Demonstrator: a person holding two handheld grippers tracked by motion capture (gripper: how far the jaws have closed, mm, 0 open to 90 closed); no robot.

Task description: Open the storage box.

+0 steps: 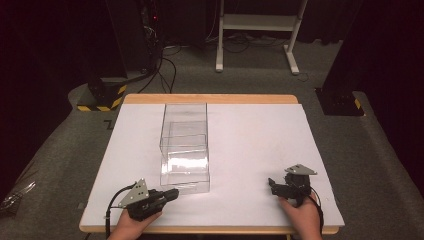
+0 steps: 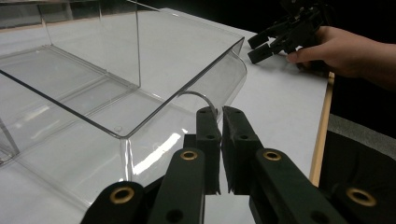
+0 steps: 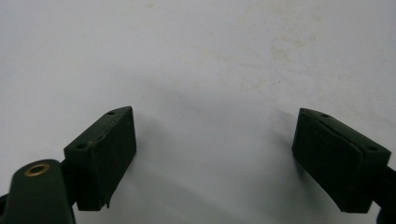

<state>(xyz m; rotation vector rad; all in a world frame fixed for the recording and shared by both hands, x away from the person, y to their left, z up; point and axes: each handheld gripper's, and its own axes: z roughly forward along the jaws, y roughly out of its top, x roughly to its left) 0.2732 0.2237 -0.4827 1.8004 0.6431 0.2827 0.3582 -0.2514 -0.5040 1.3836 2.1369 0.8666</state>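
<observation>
Left gripper (image 2: 220,116): we see jaws nearly together — just beside the clear box (image 1: 184,147).
Right gripper (image 3: 215,154): jaws wide — over the white table (image 1: 260,145).

A bench (image 1: 300,150) with a white top and a pale wooden edge stands on grey carpet (image 1: 380,150) — the white surface carries a few faint yellowish stains in the right gripper view. Beyond its far edge the room is dark, closed off by black curtains (image 1: 45,50) on both sides. A white metal frame (image 1: 260,30) with two splayed feet stands at the back of the carpet, with dark cables (image 1: 167,70) trailing across the floor beside it. Two black stand bases sit on the carpet — one at far left (image 1: 102,95) edged with yellow-and-black hazard tape, one at far right (image 1: 340,102). Crumpled clear plastic (image 1: 15,195) lies on the floor at the left edge.
</observation>
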